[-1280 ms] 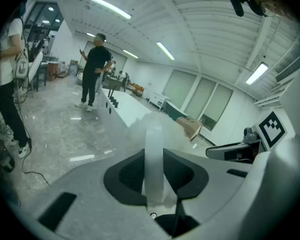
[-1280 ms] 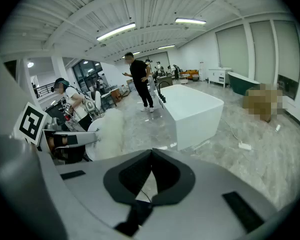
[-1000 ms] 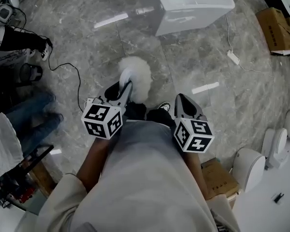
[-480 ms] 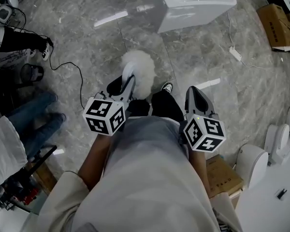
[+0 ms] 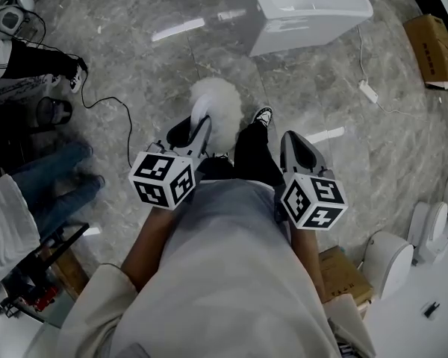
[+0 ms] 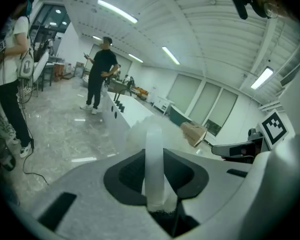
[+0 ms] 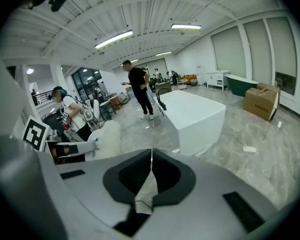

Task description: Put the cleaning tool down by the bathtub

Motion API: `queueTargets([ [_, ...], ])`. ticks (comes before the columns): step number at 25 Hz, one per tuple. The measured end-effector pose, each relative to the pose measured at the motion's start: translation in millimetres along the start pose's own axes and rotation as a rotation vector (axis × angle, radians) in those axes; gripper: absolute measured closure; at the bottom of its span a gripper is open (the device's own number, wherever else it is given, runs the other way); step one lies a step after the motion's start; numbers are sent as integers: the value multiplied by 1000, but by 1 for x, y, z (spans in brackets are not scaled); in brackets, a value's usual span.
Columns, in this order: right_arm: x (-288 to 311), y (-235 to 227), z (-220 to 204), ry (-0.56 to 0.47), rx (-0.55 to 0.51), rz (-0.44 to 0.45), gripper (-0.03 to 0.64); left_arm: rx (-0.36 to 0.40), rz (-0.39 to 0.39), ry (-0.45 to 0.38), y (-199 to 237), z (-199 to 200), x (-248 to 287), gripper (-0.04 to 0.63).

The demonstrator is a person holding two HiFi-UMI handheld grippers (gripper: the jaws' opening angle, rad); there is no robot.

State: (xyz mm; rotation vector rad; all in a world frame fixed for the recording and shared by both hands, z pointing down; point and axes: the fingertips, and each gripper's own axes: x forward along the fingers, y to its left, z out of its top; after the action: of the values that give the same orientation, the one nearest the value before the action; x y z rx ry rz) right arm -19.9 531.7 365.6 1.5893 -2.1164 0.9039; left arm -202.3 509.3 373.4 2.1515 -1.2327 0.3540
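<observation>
Short of the bathtub (image 5: 306, 10), we're still closing in: one shoe (image 5: 263, 115) is swinging further toward it than a second ago, though the tub is barely shifting in frame. The left gripper (image 5: 198, 131) is clamping the cleaning tool (image 5: 216, 109) by its white handle, same grip as before, with the fluffy head out front and well apart from the tub. The right gripper (image 5: 293, 146) is riding alongside, jaws pressed together on nothing. We're reading this as carry phase, put-down not started. The floor (image 5: 134, 66) is showing glossy grey stone. A power strip (image 5: 368, 92) is lying beside the tub, and a person (image 7: 139, 91) is standing at its far end.
</observation>
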Motion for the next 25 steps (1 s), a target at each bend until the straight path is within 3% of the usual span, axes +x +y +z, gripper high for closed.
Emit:
queueTargets([
  [13,71,-31,56,17,29,80,604,28,52,-35,6,62,62,511],
  [25,137,-98,127,45,58,143,604,50,93,-20,-3,126,157,510],
])
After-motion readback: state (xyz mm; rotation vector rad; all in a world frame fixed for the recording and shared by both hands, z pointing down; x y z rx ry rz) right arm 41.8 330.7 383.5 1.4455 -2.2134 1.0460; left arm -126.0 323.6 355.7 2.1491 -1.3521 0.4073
